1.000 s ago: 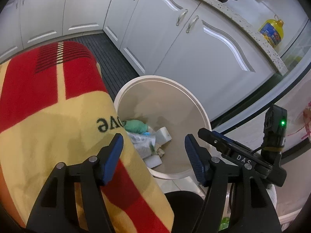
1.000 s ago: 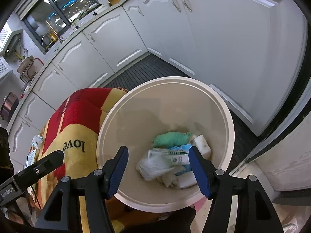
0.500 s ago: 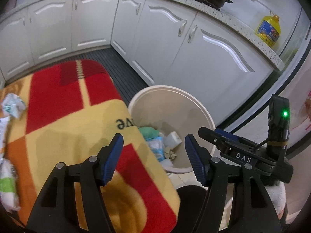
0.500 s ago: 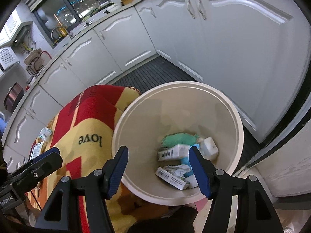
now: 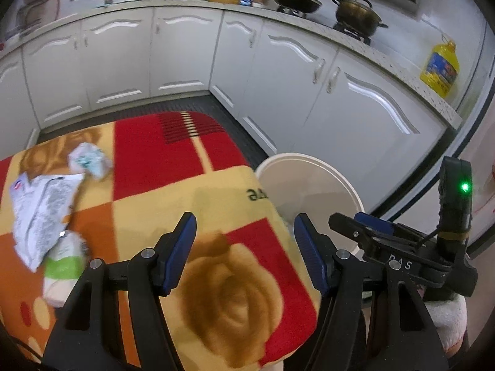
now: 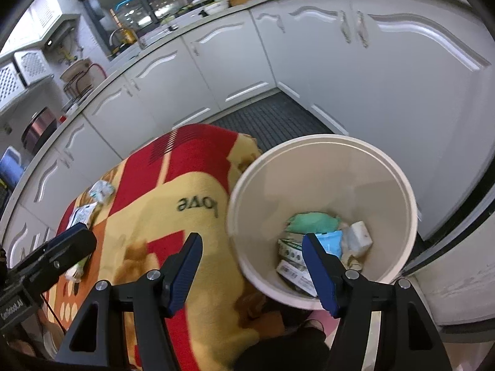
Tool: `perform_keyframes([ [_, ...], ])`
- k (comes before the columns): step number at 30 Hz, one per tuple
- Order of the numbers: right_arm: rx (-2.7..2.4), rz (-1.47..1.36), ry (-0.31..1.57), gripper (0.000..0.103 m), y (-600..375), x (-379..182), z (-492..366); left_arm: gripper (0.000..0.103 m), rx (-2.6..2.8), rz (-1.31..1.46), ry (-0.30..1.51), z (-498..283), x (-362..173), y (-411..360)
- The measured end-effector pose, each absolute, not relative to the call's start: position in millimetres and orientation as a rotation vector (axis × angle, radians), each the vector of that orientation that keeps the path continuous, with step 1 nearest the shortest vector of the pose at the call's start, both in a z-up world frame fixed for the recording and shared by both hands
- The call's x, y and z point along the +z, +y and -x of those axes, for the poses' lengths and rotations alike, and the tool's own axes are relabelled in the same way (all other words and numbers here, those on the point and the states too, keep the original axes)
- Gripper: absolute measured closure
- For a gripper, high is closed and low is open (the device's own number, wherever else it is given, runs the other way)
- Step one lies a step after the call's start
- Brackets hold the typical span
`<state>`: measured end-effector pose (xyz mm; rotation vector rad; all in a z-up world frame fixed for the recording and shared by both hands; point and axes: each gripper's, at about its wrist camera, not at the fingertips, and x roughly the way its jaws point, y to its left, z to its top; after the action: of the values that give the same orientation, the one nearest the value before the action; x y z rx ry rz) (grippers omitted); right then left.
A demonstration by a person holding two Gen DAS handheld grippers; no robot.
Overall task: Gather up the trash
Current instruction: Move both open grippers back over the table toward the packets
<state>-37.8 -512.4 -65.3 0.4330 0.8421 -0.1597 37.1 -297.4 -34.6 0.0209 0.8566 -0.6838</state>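
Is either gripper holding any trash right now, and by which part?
Nothing is held: the left gripper and right gripper both stand open with empty fingers.

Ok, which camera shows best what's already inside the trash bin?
The right wrist view: it looks down into the trash bin at the wrappers and boxes. The left wrist view shows only its rim behind the blanket.

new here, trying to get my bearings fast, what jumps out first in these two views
The loud red and yellow blanket fills the middle, with crumpled paper trash lying on its left part. Just to its right on the floor stands a white bin, already holding wrappers and a green wad. Both the left gripper and right gripper are open and empty.
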Motion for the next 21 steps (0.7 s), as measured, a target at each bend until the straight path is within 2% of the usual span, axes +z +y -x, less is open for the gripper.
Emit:
perform_keyframes([
  [7, -0.100, -0.382, 0.837, 0.034, -475, -54, 31, 0.039, -0.634, 0.016, 0.836, -37, -30, -259],
  [21, 0.037, -0.290, 0.867, 0.033, -403, -48, 3, 0.038, -0.521, 0.120, 0.861, -50, -37, -154],
])
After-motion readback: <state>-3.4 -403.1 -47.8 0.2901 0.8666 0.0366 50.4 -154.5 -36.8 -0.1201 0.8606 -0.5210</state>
